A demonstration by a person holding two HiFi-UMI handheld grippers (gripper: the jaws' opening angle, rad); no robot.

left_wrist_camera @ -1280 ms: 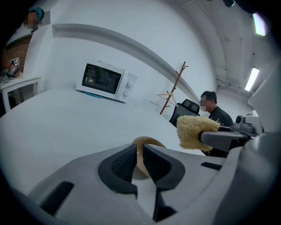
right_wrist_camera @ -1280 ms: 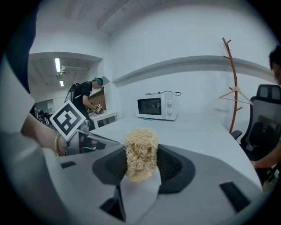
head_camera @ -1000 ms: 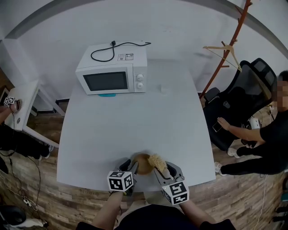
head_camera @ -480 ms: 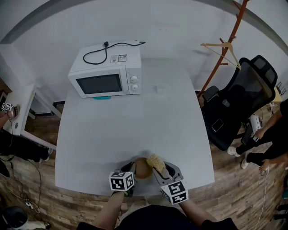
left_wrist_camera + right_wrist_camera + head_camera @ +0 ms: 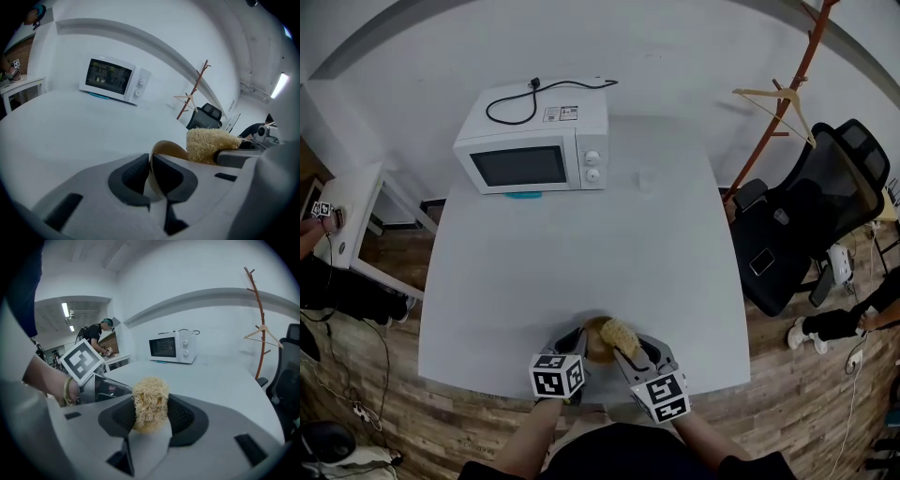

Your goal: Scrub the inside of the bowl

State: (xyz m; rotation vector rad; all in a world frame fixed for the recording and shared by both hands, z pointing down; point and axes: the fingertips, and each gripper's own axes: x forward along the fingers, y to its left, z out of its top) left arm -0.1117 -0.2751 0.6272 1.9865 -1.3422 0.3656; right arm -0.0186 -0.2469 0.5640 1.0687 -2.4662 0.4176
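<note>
The small tan bowl (image 5: 592, 343) sits at the near edge of the white table (image 5: 581, 234). Its thin rim stands between the closing jaws of the left gripper (image 5: 150, 163). The loofah scrubber (image 5: 149, 389), a rough straw-coloured fibrous wad, is pinched upright in the right gripper (image 5: 151, 409). It sits over the bowl's right side; contact cannot be told.

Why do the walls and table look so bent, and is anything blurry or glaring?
Head view: the fisheye lens bows the table edges and wall; light even, shadows soft. Left gripper view: dark corners, the bowl close up looks soft. Right gripper view: ceiling lamps glare at left; the scrubber is sharp.
</note>
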